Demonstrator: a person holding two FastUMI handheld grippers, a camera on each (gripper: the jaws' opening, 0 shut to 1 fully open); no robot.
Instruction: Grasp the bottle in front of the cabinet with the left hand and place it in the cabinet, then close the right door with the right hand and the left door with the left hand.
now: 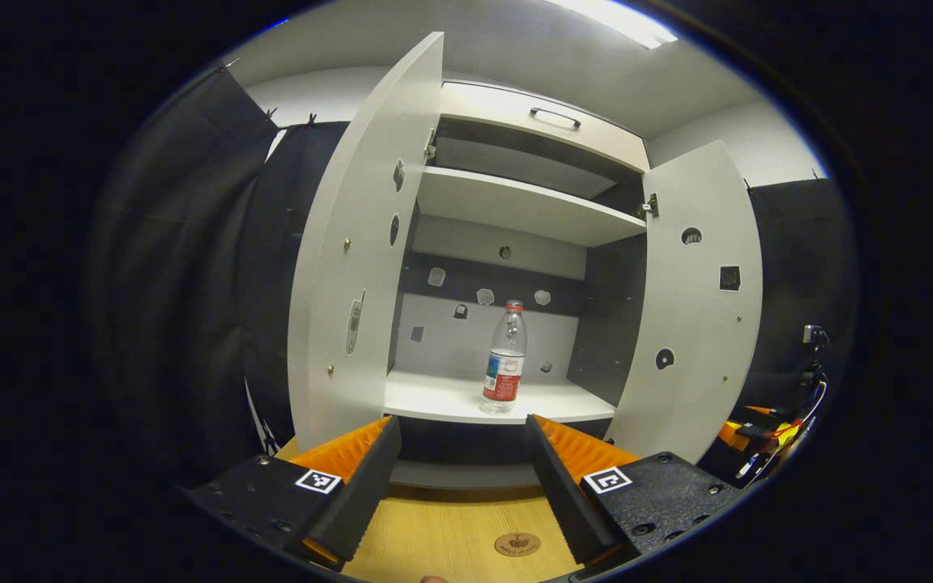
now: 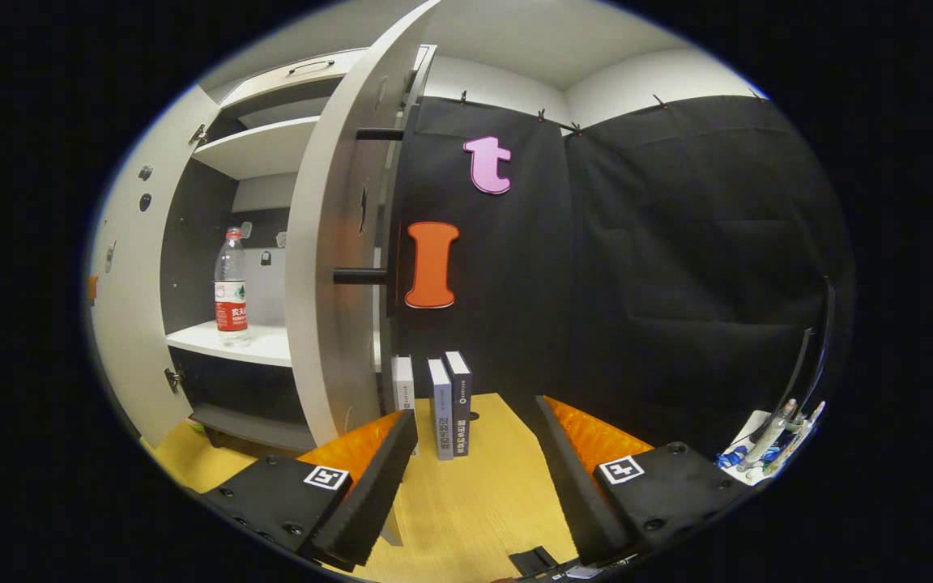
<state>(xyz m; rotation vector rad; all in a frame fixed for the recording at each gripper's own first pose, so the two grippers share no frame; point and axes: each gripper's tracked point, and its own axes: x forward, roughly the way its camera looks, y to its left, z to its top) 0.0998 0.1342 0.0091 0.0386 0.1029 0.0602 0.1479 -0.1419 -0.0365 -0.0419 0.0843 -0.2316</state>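
Left gripper view looks straight ahead along the left tool [image 1: 462, 478], whose fingers stand spread apart with nothing between them. Beyond and just above the gap, the bottle [image 1: 504, 359] stands upright on the lower shelf [image 1: 442, 398] inside the cabinet [image 1: 543, 134], near the shelf's front edge. So the placing looks done, and the doors remain. The left door [image 1: 361, 251] swings out ahead and to the left of this tool; the right door [image 1: 697, 300] ahead and to its right.

Right gripper view has the right tool [image 2: 475, 478] likewise spread and holding nothing, low over the wooden table [image 2: 475, 502]. The right door [image 2: 337, 259] stands edge-on just ahead, left of the tool's line, its outer face and bar handles [image 2: 361, 276] turned toward the tool's side. Three books [image 2: 438, 401] stand upright straight ahead.

To close it well, I judge the right tool should meet the door's outer face near the free edge and push in a steady arc, keeping off the books.
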